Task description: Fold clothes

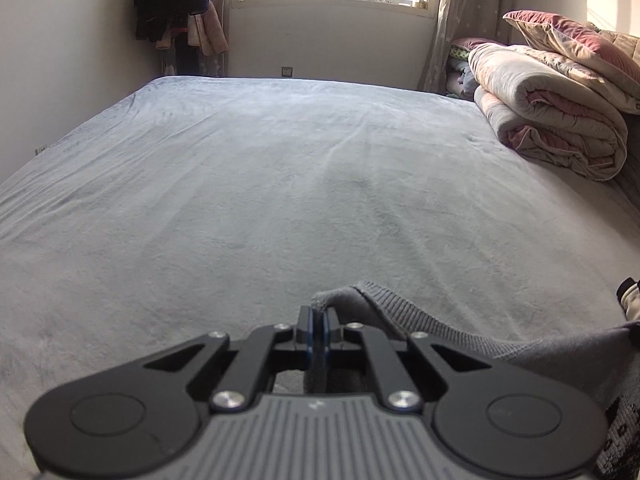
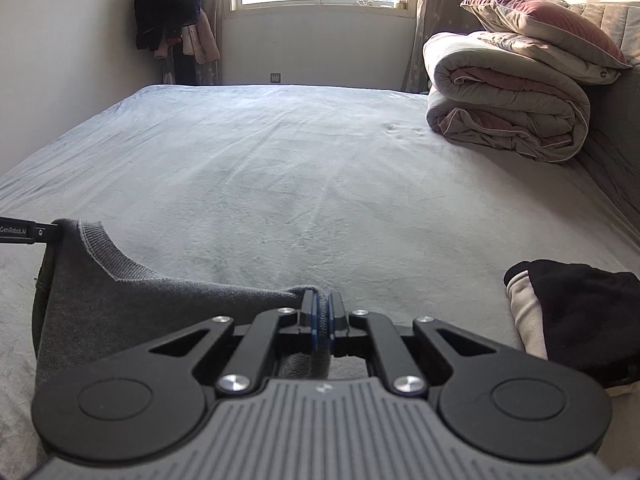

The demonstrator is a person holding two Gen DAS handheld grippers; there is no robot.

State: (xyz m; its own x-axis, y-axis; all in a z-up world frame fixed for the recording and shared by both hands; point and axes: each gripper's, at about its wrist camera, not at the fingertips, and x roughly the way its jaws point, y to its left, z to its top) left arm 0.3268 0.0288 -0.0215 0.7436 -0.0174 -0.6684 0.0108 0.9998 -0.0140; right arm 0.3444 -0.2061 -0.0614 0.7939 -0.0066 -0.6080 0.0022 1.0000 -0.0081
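A grey sweatshirt (image 2: 132,300) with a ribbed collar is stretched between both grippers above the bed. My left gripper (image 1: 319,312) is shut on one shoulder of the sweatshirt (image 1: 480,344), and the cloth runs off to the right past the collar. My right gripper (image 2: 322,300) is shut on the other shoulder. In the right wrist view the left gripper's fingers (image 2: 40,233) show at the left edge, clamped on the cloth's far corner. The sweatshirt's lower part is hidden below both cameras.
The bed (image 1: 240,168) is covered with a grey fleece sheet. Folded quilts and a pillow (image 2: 516,88) are stacked at the far right. A black and cream garment (image 2: 576,316) lies near right. Clothes hang in the far left corner (image 1: 172,0) beside a window.
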